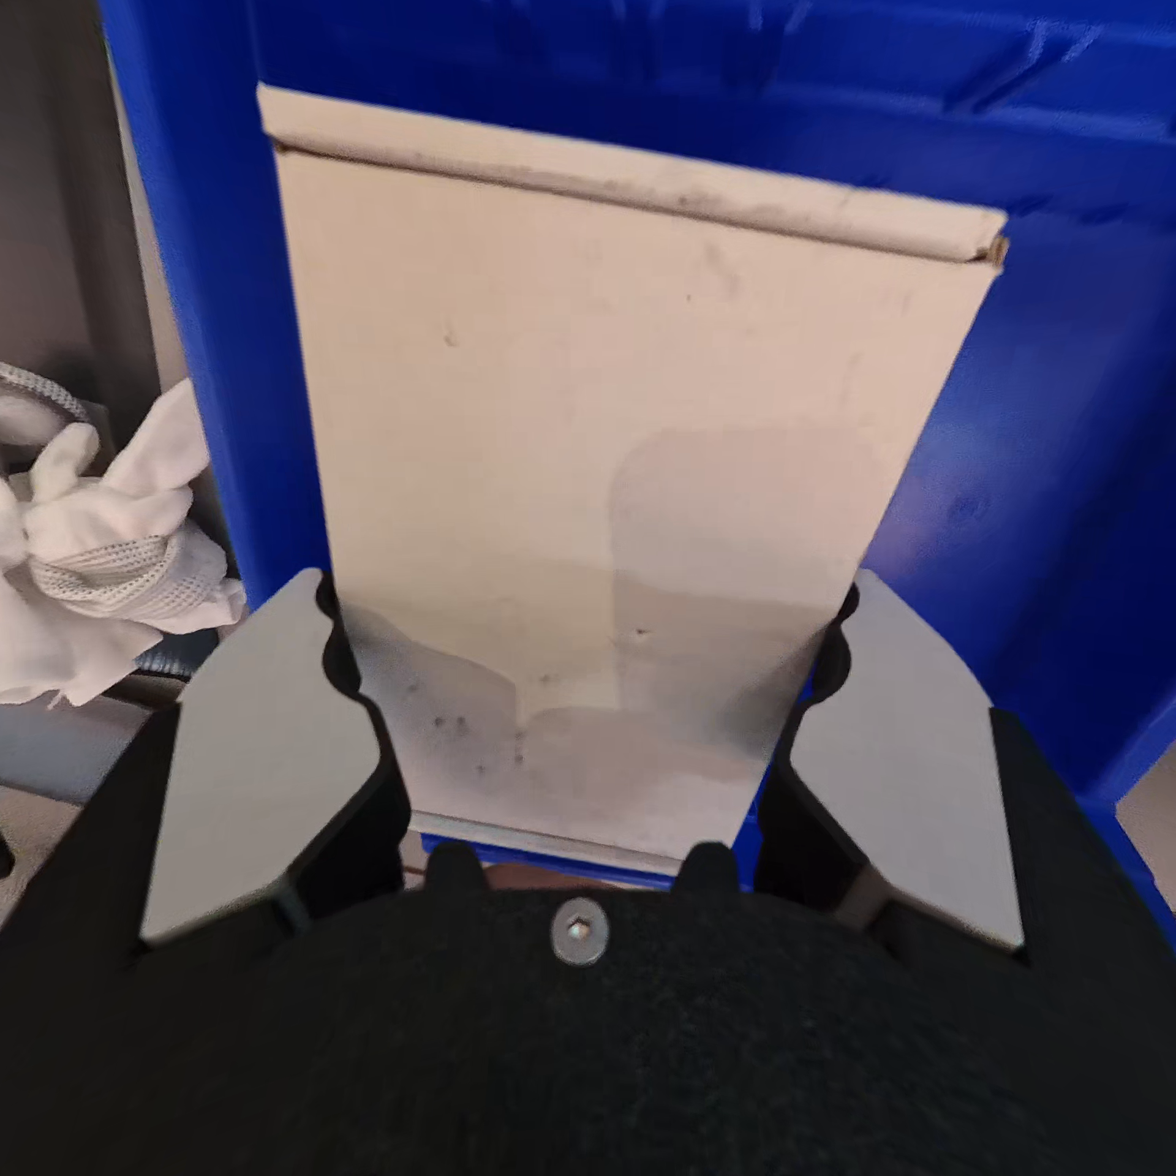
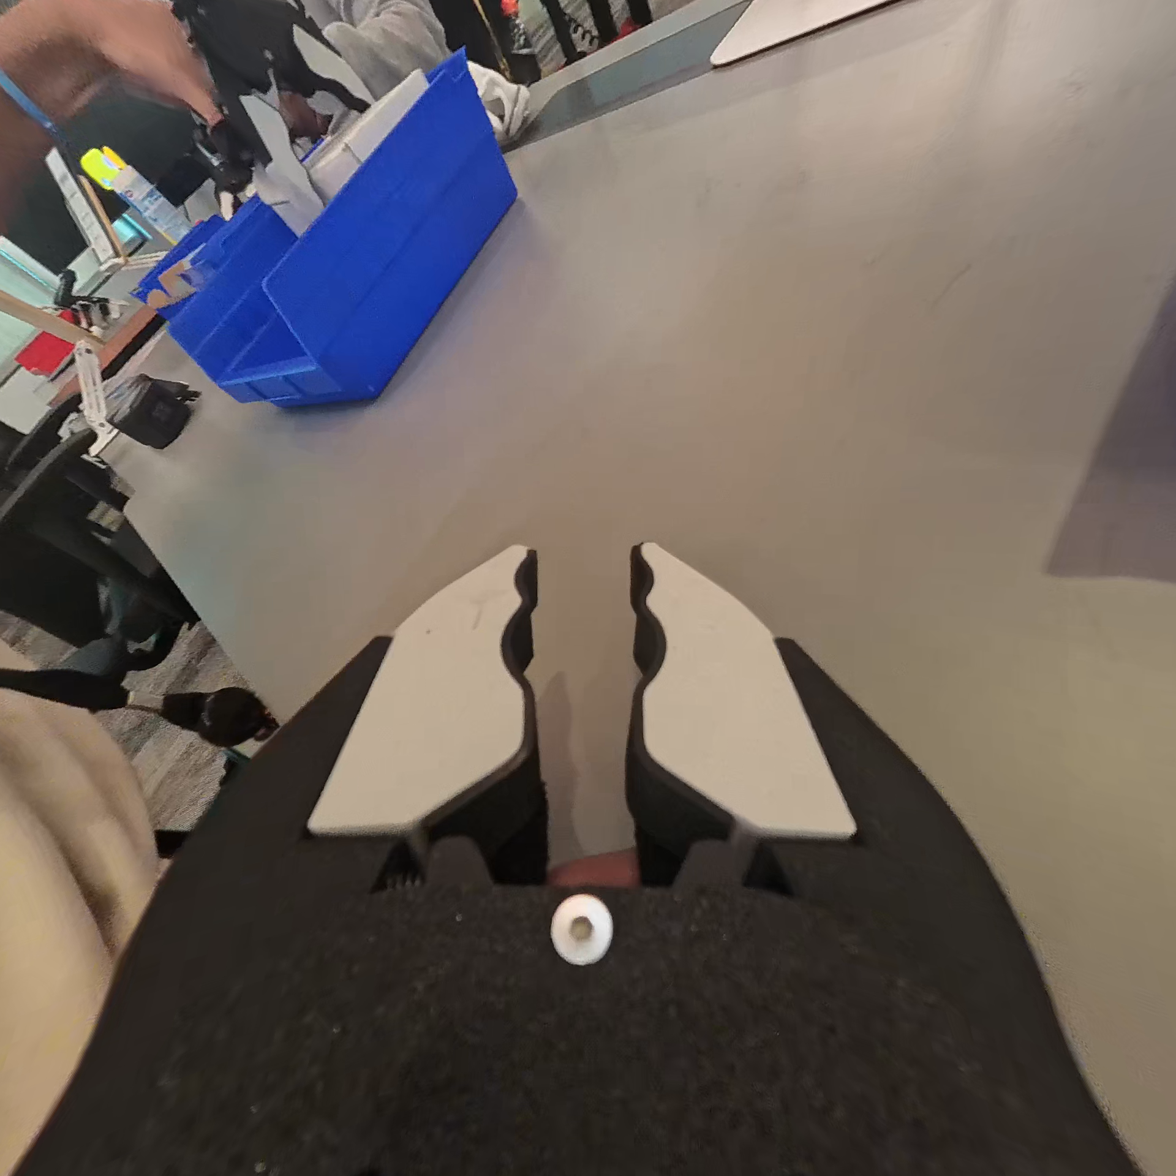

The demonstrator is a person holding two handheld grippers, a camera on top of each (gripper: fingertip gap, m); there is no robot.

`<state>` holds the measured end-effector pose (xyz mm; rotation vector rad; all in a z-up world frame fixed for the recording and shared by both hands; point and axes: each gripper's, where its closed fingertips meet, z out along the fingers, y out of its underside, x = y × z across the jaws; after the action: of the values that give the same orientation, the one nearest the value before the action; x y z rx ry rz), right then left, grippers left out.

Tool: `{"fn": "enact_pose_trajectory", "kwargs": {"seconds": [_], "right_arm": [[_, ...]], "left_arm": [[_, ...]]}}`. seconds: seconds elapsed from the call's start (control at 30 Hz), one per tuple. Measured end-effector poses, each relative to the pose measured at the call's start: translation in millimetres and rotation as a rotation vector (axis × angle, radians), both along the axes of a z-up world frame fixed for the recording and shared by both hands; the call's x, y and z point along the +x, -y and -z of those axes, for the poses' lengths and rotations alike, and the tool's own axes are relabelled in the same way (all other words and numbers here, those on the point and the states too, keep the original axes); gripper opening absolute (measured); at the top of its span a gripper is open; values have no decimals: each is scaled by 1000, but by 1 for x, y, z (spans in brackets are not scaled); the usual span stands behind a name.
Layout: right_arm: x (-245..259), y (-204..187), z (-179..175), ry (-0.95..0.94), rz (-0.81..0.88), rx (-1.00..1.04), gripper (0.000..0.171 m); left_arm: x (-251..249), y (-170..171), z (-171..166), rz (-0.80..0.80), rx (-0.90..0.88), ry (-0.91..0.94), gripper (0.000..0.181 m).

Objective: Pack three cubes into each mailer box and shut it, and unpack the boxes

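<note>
My left gripper (image 1: pixel 585 582) is shut on a closed white mailer box (image 1: pixel 604 382), one finger on each long side. It holds the box in front of the inner wall of a blue bin (image 1: pixel 1050 318). In the right wrist view the same bin (image 2: pixel 394 254) stands on the grey table (image 2: pixel 827 318) at the far left, with the left gripper and the white box (image 2: pixel 283 172) at its top. My right gripper (image 2: pixel 584 553) is a little open and empty, above bare table. No cubes show clearly.
White cloth gloves (image 1: pixel 114 541) lie left of the bin. A second blue bin (image 2: pixel 210 280) stands behind the first, its contents blurred. A pale flat board (image 2: pixel 795 25) lies at the far end of the table. The table edge, chairs and a black device (image 2: pixel 153 413) are on the left.
</note>
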<state>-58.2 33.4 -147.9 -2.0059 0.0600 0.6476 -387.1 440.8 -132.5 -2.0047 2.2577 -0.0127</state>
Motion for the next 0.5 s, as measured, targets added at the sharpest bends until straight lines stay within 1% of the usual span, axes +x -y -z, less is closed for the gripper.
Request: {"fn": "enact_pose_trajectory", "kwargs": {"seconds": [0.1,0.23,0.3,0.4,0.5], "right_arm": [[-1,0,0,-22,-10,-3,27],[0,2,-2,-48,-12,8,27],[-2,3,-3,-52,-22,6,27],[-4,5,-2,-34,-55,2,27],[-6,6,-4,-1,-88,15,27]], "left_arm": [[0,1,1,2,1,1,139],[-6,4,-1,6,10,-93,137],[-5,12,-4,7,-6,-103,136],[3,22,-20,-14,-5,-74,133],[13,30,-52,-58,-15,-21,132]]}}
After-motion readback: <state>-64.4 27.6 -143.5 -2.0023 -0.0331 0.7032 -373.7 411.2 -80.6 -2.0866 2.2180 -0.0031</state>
